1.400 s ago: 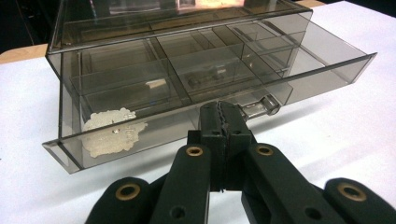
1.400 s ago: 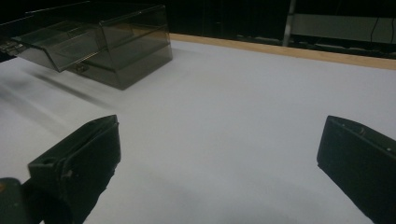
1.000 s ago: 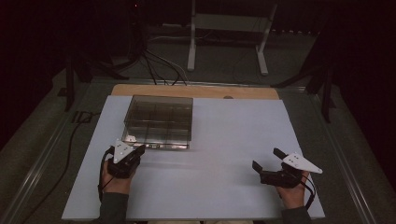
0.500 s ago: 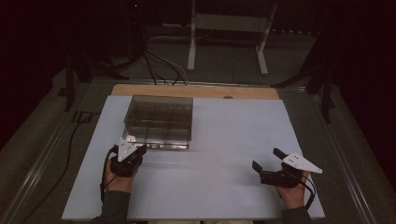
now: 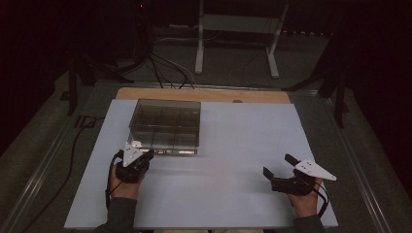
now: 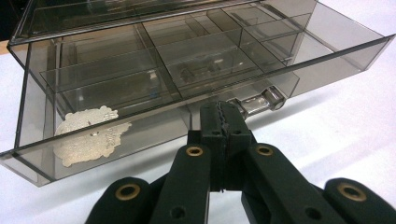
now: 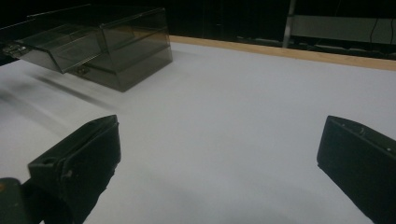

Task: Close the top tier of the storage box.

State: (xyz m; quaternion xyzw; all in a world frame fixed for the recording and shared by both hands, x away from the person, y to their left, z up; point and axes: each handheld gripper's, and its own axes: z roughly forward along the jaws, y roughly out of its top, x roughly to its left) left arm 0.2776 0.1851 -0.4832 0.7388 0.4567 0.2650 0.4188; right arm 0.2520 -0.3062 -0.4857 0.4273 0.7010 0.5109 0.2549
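A smoky clear plastic box (image 5: pixel 165 121) stands at the back left of the white table top (image 5: pixel 233 194). Its lower drawer (image 6: pixel 140 93) is pulled partway out; it is split into several compartments, and a silvery patch (image 6: pixel 88 133) shows at one end. My left gripper (image 5: pixel 148 154) sits at the drawer's front. In the left gripper view the left gripper (image 6: pixel 224 109) has its jaws pressed together on the clear handle (image 6: pixel 264 99). My right gripper (image 5: pixel 278 165) rests open near the front right, and the right gripper (image 7: pixel 219 130) has only bare table between its jaws.
A wooden strip (image 5: pixel 204 94) runs along the table's far edge. Behind it, on the dark floor, are a white stand (image 5: pixel 233 29) and cables (image 5: pixel 165 68). The box (image 7: pixel 135 46) and its drawer (image 7: pixel 60 46) lie far left of the right gripper.
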